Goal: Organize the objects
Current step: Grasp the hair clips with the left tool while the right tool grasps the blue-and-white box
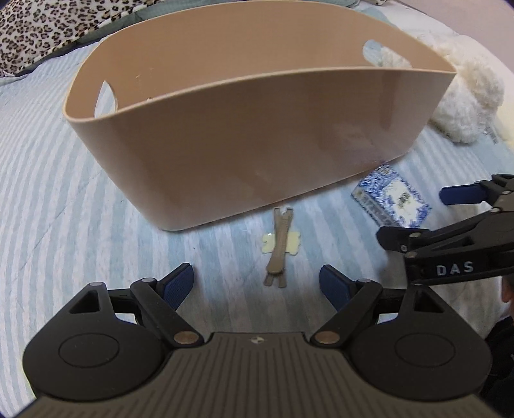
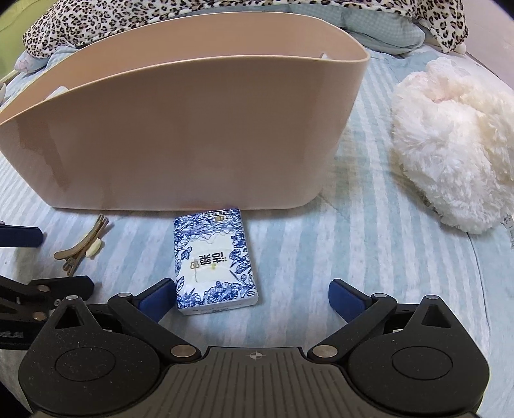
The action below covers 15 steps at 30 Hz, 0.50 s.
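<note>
Hair clip (image 1: 279,249), tissue pack (image 2: 213,258) and a smooth tan plastic basket (image 1: 244,138) lie on a bed covered in a quilted blanket (image 1: 48,180) striped pale blue and white. Straight ahead of the left gripper (image 1: 257,284), whose jaws stand spread wide with nothing between them, the slim brown clip rests with a cream bow-shaped piece across its middle; its long axis runs directly away from the jaws, the forked end toward the basket. Ahead of the right gripper (image 2: 252,300), its jaws likewise wide apart and holding nothing, the flat rectangular pack, wrapped in glossy blue-and-white floral film, lies lengthwise away from the jaws, its far end just beside the basket's base and its near end close against the left blue pad. Beyond both sets of jaws the oval basket stands upright, with curved walls, a rolled rim and a cut-out handle hole at each end. To the right of the right jaws sits a fluffy cream plush toy (image 2: 449,148). Far behind the basket, leopard-print fabric (image 2: 96,22) is bunched at the head of the bed.
</note>
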Each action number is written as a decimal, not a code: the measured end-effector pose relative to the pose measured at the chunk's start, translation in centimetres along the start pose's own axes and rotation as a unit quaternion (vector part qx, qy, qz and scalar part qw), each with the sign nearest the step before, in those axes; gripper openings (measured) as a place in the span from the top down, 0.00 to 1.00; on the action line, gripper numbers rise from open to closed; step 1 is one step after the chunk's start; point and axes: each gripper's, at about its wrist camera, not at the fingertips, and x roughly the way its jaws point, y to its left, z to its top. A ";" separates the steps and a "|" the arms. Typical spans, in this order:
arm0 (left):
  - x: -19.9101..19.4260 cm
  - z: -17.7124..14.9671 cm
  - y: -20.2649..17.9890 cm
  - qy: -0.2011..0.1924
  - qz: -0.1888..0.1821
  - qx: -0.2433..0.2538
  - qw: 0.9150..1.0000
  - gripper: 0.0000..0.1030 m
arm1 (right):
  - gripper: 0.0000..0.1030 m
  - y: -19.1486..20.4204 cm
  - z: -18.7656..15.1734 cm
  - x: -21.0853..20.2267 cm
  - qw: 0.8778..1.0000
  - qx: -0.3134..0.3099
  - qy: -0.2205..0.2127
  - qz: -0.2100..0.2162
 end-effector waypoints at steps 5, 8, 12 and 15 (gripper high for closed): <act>0.2 0.1 1.2 -0.014 -0.002 -0.026 1.000 0.32 | 0.00 0.8 -0.1 0.0 1.000 -0.016 -0.012 -0.004; 0.2 0.0 1.5 -0.019 -0.005 -0.033 0.999 0.41 | 0.01 1.2 -0.2 0.0 1.000 -0.025 -0.018 -0.005; 0.0 0.1 0.8 -0.022 -0.014 -0.008 1.000 0.73 | 0.06 1.6 -0.2 0.2 0.999 -0.032 -0.019 -0.003; -0.1 0.1 0.2 -0.021 -0.023 0.006 0.999 0.82 | 0.16 1.9 -0.2 0.1 0.999 -0.042 -0.025 0.000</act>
